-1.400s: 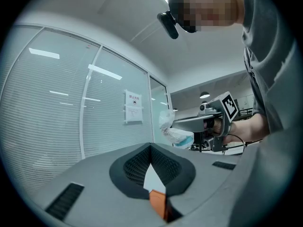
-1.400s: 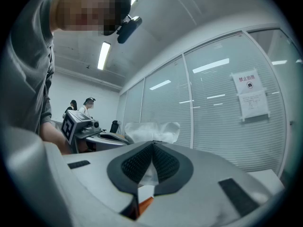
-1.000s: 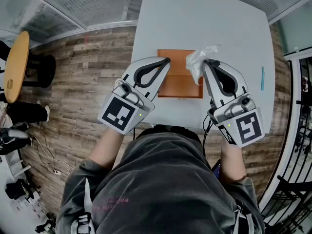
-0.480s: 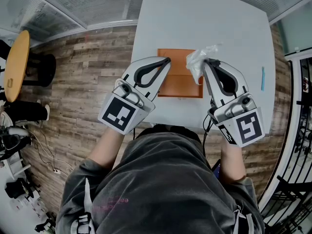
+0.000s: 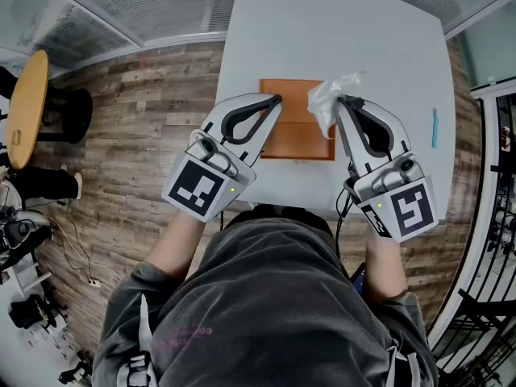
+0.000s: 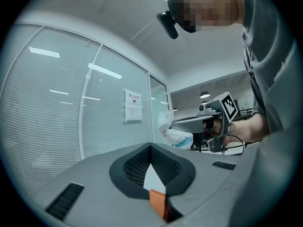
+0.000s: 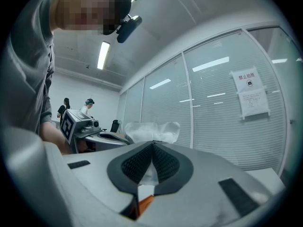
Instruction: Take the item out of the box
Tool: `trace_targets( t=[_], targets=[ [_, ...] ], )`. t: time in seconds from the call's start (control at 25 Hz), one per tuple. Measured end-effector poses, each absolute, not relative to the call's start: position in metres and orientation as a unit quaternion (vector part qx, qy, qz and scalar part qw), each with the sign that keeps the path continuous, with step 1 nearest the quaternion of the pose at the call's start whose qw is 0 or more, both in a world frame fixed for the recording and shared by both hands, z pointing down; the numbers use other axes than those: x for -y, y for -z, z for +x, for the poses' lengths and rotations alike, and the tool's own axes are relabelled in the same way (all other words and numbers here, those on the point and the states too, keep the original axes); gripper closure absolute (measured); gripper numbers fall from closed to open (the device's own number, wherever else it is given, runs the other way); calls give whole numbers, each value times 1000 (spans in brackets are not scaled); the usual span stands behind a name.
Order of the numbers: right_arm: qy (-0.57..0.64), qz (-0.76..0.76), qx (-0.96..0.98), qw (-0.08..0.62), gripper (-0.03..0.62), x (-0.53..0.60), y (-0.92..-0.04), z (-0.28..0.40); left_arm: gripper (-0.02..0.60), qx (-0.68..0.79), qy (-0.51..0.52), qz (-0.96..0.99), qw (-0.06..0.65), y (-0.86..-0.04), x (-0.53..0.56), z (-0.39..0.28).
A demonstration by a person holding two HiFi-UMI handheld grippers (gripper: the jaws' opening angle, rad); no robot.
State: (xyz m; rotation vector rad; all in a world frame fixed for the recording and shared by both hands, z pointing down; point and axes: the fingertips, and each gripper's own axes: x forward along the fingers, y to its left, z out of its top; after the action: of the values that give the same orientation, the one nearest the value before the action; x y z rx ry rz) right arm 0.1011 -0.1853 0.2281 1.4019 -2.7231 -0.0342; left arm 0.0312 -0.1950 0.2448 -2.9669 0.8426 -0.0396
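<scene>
White table [image 5: 339, 31] is topped by an orange box [image 5: 294, 139]. Over its right edge a plastic-wrapped item [image 5: 325, 107], judged light and crumply, is pinched by its film in the right hand-held gripper [image 5: 340, 101]. The left hand-held gripper [image 5: 278, 99] is closed.

Looked like an office meeting room to me: glass partition walls [image 6: 61, 103] with slatted blinds, a printed notice [image 7: 249, 94] stuck on the glass, long strip lights [image 7: 102, 55] overhead, wood-look plank floor [image 5: 153, 135], a plain white worktop [image 5: 339, 31] and a small round wooden table [image 5: 27, 107] off to one side
</scene>
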Motion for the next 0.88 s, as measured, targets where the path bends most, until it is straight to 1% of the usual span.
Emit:
trace_targets(
  t=[0.88],
  targets=[
    [12,455,889,46,589,186,-229,102,580,-268,11,-963,31,-244,195,35]
  ],
)
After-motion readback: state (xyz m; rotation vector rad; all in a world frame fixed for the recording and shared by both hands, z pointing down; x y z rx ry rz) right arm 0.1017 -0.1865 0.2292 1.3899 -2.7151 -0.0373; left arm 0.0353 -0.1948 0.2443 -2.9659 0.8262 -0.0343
